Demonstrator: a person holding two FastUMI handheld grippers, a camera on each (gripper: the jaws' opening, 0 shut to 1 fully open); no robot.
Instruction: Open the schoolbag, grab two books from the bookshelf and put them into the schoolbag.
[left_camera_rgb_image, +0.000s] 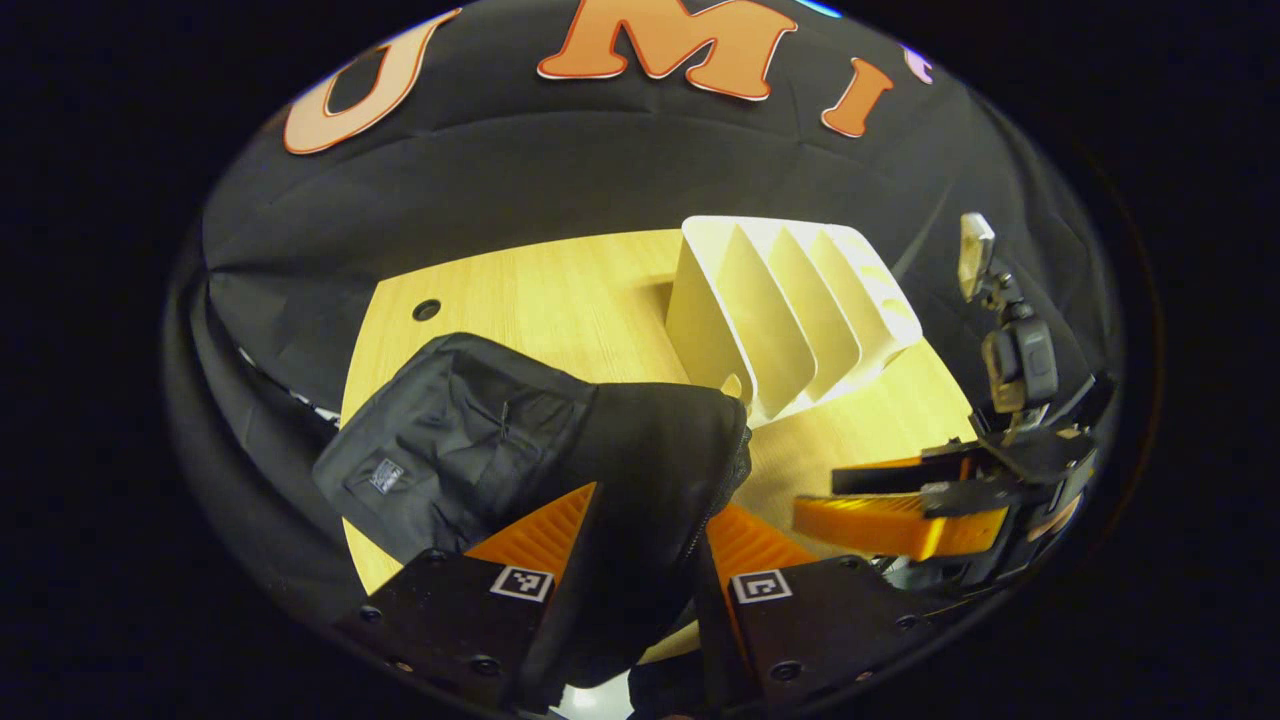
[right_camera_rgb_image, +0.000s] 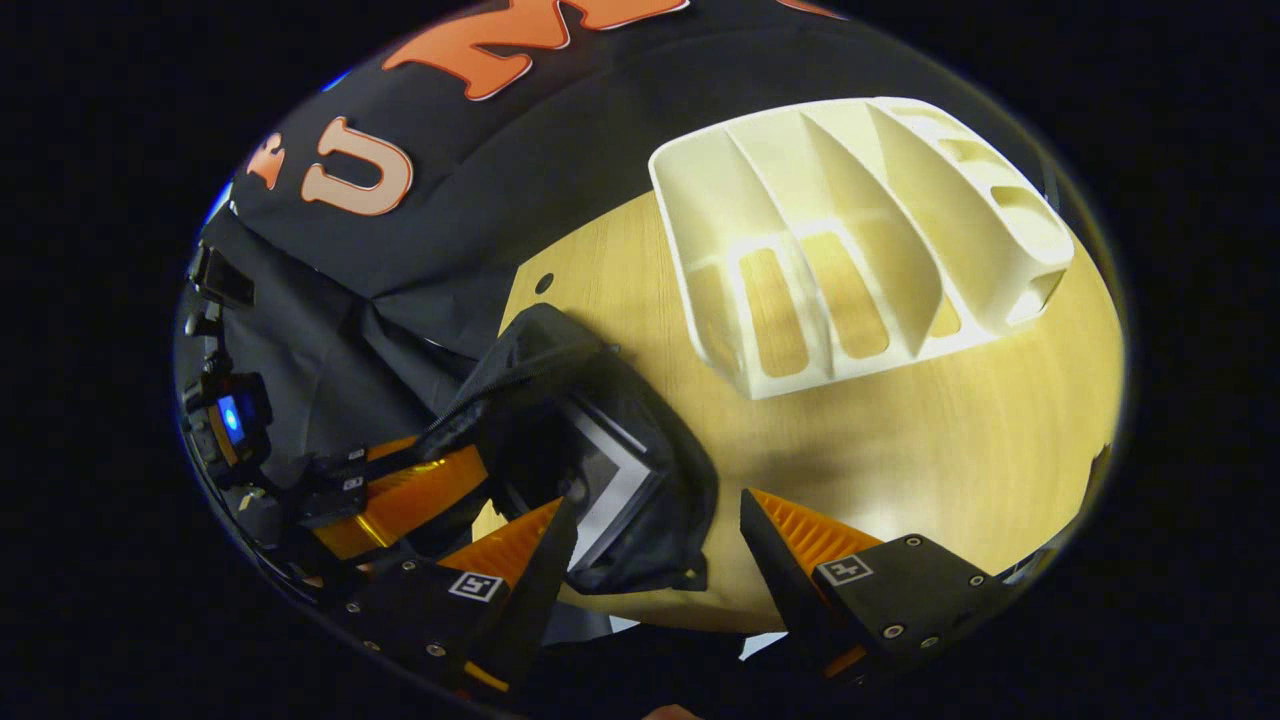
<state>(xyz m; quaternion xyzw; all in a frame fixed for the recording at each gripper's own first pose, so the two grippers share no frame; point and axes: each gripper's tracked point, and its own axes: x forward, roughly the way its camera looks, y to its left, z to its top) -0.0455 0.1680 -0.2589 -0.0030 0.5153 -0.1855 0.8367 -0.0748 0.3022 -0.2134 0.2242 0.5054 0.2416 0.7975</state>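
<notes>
Schoolbag (right_camera_rgb_image: 600, 470) lies on the wooden table (right_camera_rgb_image: 950, 480) near its left-front corner, mouth gaping — flat book edges (right_camera_rgb_image: 615, 490) show inside, count unclear. In the left gripper view the bag's (left_camera_rgb_image: 560, 450) black fabric sits between the left gripper's (left_camera_rgb_image: 640, 560) 2 fingers; they look closed on its rim beside the zipper, though exact contact is hard to confirm. Right gripper (right_camera_rgb_image: 655, 550) is spread apart, holding nothing, hovering at the bag's mouth; it also shows at the side (left_camera_rgb_image: 900, 505). White bookshelf (right_camera_rgb_image: 860, 240) stands behind the bag, well apart — its slots look empty. Bare tabletop between bag and shelf and out to the right edge gives moving room.
</notes>
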